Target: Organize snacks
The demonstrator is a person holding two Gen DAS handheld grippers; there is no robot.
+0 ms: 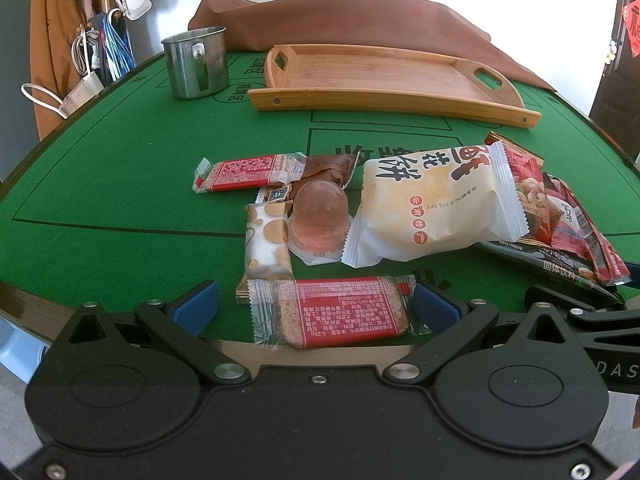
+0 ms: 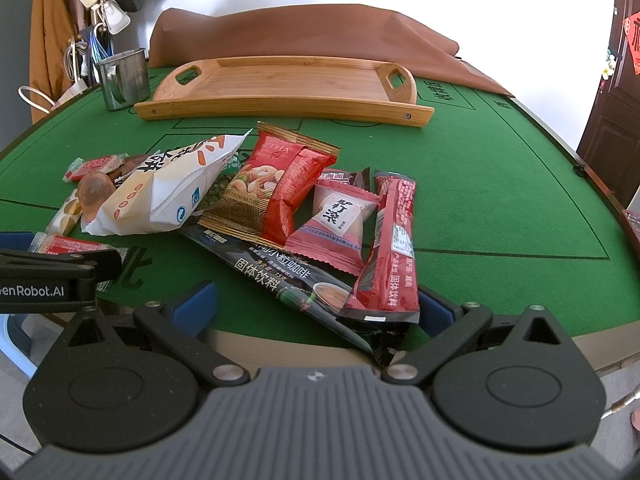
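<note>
Left wrist view: green felt bench [image 1: 120, 184], wooden tray [image 1: 376, 76] and steel cup [image 1: 196, 64] beyond wide jaws; right jaws wide around drink sachets [image 2: 384, 248].

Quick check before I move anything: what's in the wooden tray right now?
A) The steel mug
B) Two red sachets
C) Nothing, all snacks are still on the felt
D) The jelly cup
C: the wooden tray shows only bare wood, the jelly cup sits in the snack pile on the green felt, and the steel mug stands beside the tray.
</note>
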